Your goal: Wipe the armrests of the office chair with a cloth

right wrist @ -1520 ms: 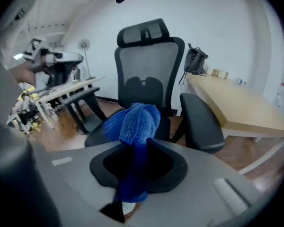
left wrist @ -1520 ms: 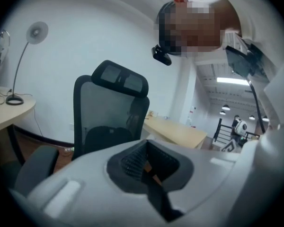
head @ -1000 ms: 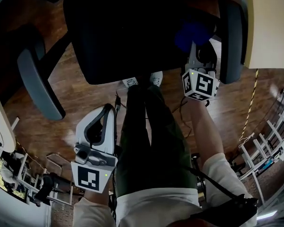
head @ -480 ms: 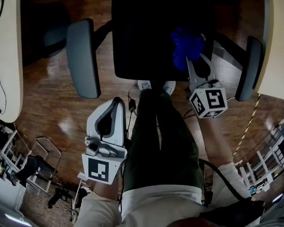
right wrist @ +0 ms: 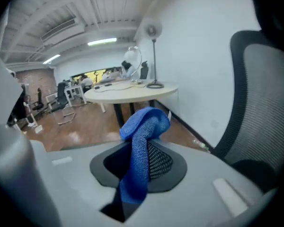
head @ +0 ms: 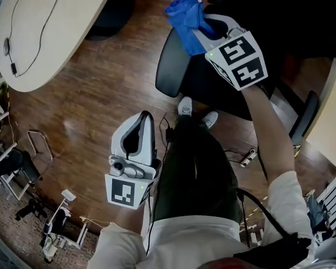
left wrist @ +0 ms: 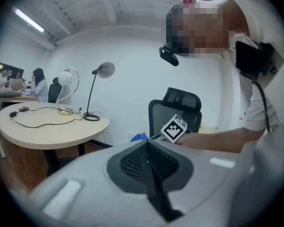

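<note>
The blue cloth [head: 185, 15] hangs bunched from my right gripper [head: 197, 21], which is shut on it at the top of the head view, above the black office chair [head: 176, 72]. In the right gripper view the cloth [right wrist: 142, 145] drapes down between the jaws, with the chair's mesh backrest [right wrist: 267, 89] close on the right. One dark armrest [head: 306, 119] shows at the right edge of the head view. My left gripper [head: 145, 119] hangs low beside the person's leg, shut on nothing. Its own view looks across at the chair [left wrist: 180, 109] and the right gripper's marker cube [left wrist: 174, 128].
A round beige table [head: 45, 32] with a cable on it stands to the left, and carries a desk lamp [left wrist: 95, 91]. Wooden floor [head: 95, 105] lies between table and chair. Folded frames and stands [head: 22, 167] sit at the lower left. Another table edge [head: 330, 128] is at the right.
The head view has swung left, so the chair now lies at the upper right. My right gripper has risen with the cloth, up off the seat. The left gripper stays by the leg.
</note>
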`<state>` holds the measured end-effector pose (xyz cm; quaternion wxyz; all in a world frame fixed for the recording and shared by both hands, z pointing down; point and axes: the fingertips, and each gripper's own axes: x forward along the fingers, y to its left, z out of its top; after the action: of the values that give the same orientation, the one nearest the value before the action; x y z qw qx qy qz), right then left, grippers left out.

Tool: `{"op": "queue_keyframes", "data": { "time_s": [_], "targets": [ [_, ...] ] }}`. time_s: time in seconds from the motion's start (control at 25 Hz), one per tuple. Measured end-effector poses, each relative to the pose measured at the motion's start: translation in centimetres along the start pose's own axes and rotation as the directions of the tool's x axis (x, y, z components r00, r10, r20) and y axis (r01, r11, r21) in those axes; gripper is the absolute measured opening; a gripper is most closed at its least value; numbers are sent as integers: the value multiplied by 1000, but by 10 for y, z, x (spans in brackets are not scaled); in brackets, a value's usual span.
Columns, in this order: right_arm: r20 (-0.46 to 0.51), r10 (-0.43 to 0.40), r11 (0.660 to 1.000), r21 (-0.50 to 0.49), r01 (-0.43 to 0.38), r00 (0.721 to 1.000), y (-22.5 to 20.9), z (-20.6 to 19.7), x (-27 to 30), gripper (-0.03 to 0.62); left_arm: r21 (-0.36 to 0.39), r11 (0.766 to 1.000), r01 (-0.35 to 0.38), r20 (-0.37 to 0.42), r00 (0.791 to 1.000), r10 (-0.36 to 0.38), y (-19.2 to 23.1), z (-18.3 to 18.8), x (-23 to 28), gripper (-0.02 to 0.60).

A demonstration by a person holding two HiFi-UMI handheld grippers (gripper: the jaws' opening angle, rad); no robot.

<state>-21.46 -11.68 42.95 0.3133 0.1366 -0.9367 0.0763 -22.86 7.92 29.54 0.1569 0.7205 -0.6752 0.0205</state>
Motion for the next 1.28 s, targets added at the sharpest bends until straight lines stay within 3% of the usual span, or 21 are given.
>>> {"op": "queue_keyframes", "data": {
  "time_s": [0.16, 0.24, 0.32, 0.4, 0.48, 0.6, 0.68, 0.76, 0.88, 0.96, 1.12, 1.2, 1.28],
  "targets": [
    [-21, 221, 974, 48, -220, 975, 82, -14, -13, 75, -31, 999, -26, -14, 1000, 26, 9, -11, -12, -9],
    [-3, 376, 923, 90, -374, 927, 152, -26, -36, 75, -46, 999, -27, -15, 1000, 27, 8, -15, -13, -9],
    [32, 453, 886, 90, -454, 891, 208, -36, -56, 75, -47, 999, -22, -13, 1000, 22, 5, -16, -11, -9],
    [118, 411, 908, 38, -418, 904, 218, -32, -76, 75, -45, 999, -13, -9, 1000, 13, 2, -14, -5, -9],
    [200, 292, 952, 28, -304, 935, 183, -30, -95, 75, -48, 999, -3, 1, 1000, 3, 0, -9, 5, -9],
    [125, 41, 975, 211, -67, 991, 108, -72, -109, 75, -34, 999, 18, 10, 1000, -17, 0, -2, 16, -9],
    [99, -47, 967, 255, 21, 994, 71, -107, -95, 75, -8, 999, 38, -20, 999, -38, 0, -7, 20, -9],
    [92, -46, 965, 262, 20, 995, 56, -134, -59, 75, 11, 999, 51, -55, 997, -51, -1, -20, 27, -9],
    [63, 35, 971, 233, -49, 997, 62, -151, 13, 75, 8, 999, 52, -83, 995, -51, -8, -36, 35, -9],
    [-10, 61, 973, 223, -57, 998, 62, -177, 56, 75, -7, 998, 65, -98, 993, -66, -18, -44, 38, -9],
    [-199, 44, 949, 315, 21, 979, 31, -257, 117, 75, -9, 996, 91, -106, 990, -92, -25, -47, 38, -9],
    [-195, 49, 926, 377, 29, 980, 19, -260, 119, 77, -1, 996, 84, -99, 992, -83, -21, -42, 35, -9],
    [-89, 29, 911, 412, 10, 996, 19, -226, 84, 75, -5, 996, 90, -96, 991, -91, -21, -33, 34, -9]
  ]
}}
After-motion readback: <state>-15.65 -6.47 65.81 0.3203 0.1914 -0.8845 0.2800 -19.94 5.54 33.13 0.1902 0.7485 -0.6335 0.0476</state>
